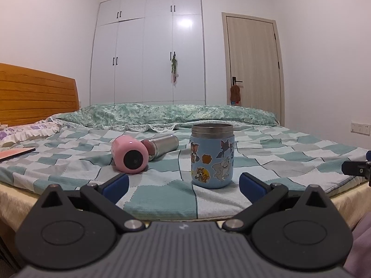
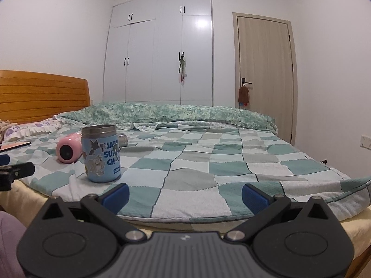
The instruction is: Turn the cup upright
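A blue cartoon-print cup point(image 1: 211, 156) with a steel rim stands upright on the checked bedspread point(image 1: 278, 153). It also shows in the right wrist view point(image 2: 101, 154). A pink cup point(image 1: 129, 154) lies on its side to its left, base facing me, and shows in the right wrist view point(image 2: 68, 151) too. A steel flask point(image 1: 163, 146) lies behind it. My left gripper point(image 1: 184, 186) is open and empty, just short of the blue cup. My right gripper point(image 2: 185, 195) is open and empty, to the right of the blue cup.
A green quilt point(image 1: 176, 113) lies rolled across the far side of the bed. A wooden headboard point(image 1: 34, 92) and pillow point(image 1: 30, 131) are at the left. A flat book point(image 1: 16, 154) lies near the pillow. White wardrobes and a door stand behind.
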{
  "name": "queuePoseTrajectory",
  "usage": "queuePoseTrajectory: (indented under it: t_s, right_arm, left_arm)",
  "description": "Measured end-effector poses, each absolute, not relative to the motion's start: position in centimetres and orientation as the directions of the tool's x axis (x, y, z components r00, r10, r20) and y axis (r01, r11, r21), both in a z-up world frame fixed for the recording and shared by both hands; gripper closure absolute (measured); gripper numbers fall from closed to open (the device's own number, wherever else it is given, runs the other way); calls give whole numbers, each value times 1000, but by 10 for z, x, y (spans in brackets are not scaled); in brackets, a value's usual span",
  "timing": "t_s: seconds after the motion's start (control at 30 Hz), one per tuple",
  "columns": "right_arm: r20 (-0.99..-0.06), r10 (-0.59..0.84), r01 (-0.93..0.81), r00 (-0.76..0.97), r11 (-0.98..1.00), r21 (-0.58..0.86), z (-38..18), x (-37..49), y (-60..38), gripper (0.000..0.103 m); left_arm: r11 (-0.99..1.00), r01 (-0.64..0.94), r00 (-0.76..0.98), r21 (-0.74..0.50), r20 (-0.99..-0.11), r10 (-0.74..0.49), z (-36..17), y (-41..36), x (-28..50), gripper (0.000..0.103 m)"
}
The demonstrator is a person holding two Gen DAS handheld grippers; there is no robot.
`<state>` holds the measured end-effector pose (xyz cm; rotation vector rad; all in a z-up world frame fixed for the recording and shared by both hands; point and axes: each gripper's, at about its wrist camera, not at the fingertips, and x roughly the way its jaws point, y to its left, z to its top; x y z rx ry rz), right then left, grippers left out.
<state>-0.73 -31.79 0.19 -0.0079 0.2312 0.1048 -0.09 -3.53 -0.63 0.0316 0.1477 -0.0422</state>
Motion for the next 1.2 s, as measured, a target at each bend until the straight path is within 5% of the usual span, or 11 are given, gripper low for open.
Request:
queuePoseTrajectory:
  t_s: [1.2]
  right_arm:
    - [-226, 101, -104, 969, 995, -3, 2, -8, -317, 0]
  left_arm:
    - [998, 49, 990, 25, -134, -45, -6, -33, -4, 0]
